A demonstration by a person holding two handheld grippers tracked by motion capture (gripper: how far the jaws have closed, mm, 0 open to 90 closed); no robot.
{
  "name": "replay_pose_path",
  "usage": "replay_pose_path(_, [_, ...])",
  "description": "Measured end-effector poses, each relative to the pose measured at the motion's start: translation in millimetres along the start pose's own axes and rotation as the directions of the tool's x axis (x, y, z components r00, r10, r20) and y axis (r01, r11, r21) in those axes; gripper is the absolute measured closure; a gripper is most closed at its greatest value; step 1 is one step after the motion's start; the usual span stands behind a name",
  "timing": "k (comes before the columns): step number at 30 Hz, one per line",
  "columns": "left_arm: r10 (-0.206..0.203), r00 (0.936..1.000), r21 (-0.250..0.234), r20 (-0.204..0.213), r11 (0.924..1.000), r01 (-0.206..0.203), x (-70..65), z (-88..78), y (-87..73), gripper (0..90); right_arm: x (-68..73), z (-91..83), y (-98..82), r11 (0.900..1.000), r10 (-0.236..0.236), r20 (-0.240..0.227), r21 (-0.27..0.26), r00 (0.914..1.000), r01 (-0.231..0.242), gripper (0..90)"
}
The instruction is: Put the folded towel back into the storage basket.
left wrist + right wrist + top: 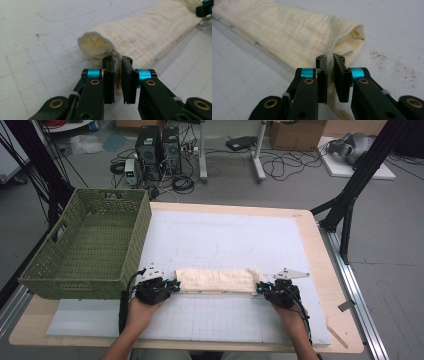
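Note:
A cream cloth (216, 280), folded into a long strip, lies across the white grid mat (220, 240) near the table's front. My left gripper (172, 285) is shut on the strip's left end; in the left gripper view the jaws pinch the cloth (140, 35) at its near corner, gripper (118, 65). My right gripper (261, 287) is shut on the right end; in the right gripper view the cloth (287, 32) passes between its jaws, gripper (330, 62). Both hands rest low on the mat.
A green woven basket (87, 245) stands at the table's left, close to my left hand. The wooden table edge (325, 270) runs along the right. Black frame legs, cables and computer boxes stand on the floor beyond.

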State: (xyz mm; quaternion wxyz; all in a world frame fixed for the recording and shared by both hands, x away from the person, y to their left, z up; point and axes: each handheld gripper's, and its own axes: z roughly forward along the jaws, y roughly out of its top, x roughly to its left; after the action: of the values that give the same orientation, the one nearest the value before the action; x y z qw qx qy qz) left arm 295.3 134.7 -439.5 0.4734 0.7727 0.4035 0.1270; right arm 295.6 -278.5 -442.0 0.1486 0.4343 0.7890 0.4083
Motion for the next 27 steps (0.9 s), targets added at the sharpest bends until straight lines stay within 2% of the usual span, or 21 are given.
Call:
replay_pose_path(3, [0.001, 1.0000, -0.024, 0.007, 0.9997, -0.001, -0.3, -5.8, 4.1, 81.7, 1.3, -5.2, 4.5, 1.000, 0.001, 0.002, -0.022, 1.0000, -0.001, 82.7])
replay_pose_path(14, [0.002, 0.9997, -0.049, 0.023, 0.9988, -0.001, -1.8, -12.3, 10.7, 81.8, -0.2, -14.9, 10.9, 0.999, 0.020, 0.008, -0.050, 0.9998, -0.020, 82.8])
replay_pose_path(17, [0.006, 0.9997, -0.073, 0.023, 0.9973, -0.005, -3.4, -17.8, 17.0, 81.8, 1.1, -19.1, 15.0, 0.998, 0.007, 0.017, -0.062, 0.9998, -0.006, 82.8])
replay_pose_path(22, [0.024, 0.9996, -0.119, 0.015, 0.9926, -0.022, -5.4, -31.8, 32.4, 81.9, 3.0, -27.0, 28.2, 0.996, -0.015, 0.026, -0.089, 0.9995, 0.017, 82.8])
replay_pose_path(27, [0.040, 0.9992, -0.152, -0.001, 0.9875, -0.040, -3.6, -48.2, 46.0, 82.1, 6.4, -32.3, 49.3, 0.991, -0.032, 0.022, -0.130, 0.9992, 0.035, 82.9])
